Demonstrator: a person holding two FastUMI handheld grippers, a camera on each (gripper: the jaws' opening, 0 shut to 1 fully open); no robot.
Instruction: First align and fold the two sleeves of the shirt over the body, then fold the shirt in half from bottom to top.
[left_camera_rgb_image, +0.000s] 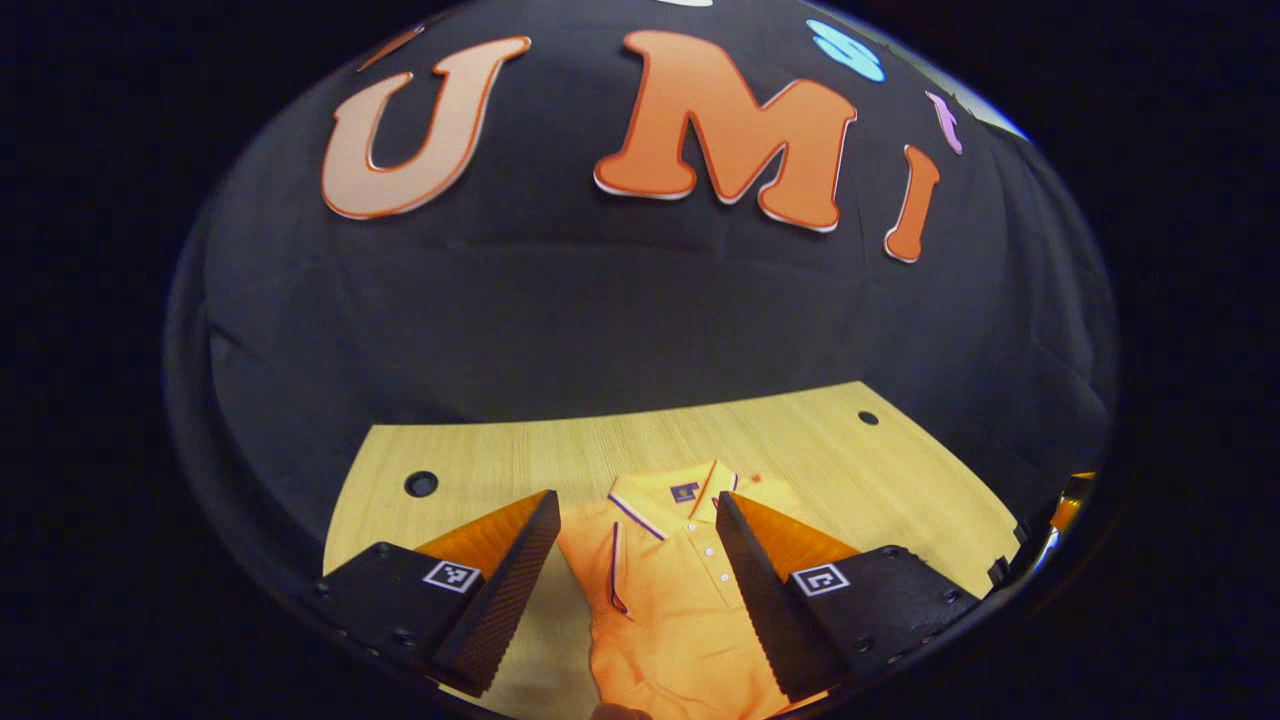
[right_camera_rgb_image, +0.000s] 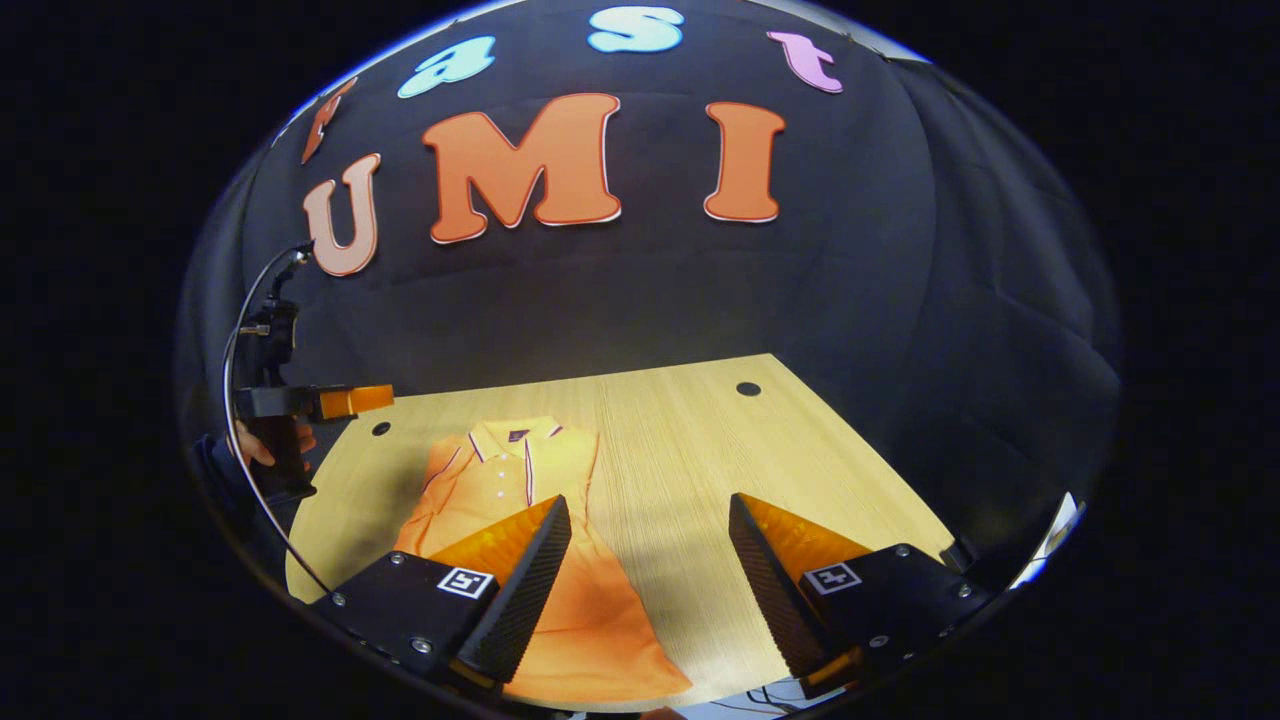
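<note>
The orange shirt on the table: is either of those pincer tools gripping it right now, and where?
Nothing is held. The left gripper and the right gripper both hang open above the table, and the orange shirt lies flat, untouched.

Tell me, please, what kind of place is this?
Probably a recording booth rather than a home: a black cloth wall behind a wooden table with round holes, an orange polo shirt laid flat on it, and a hand-held gripper with a trailing cable.
</note>
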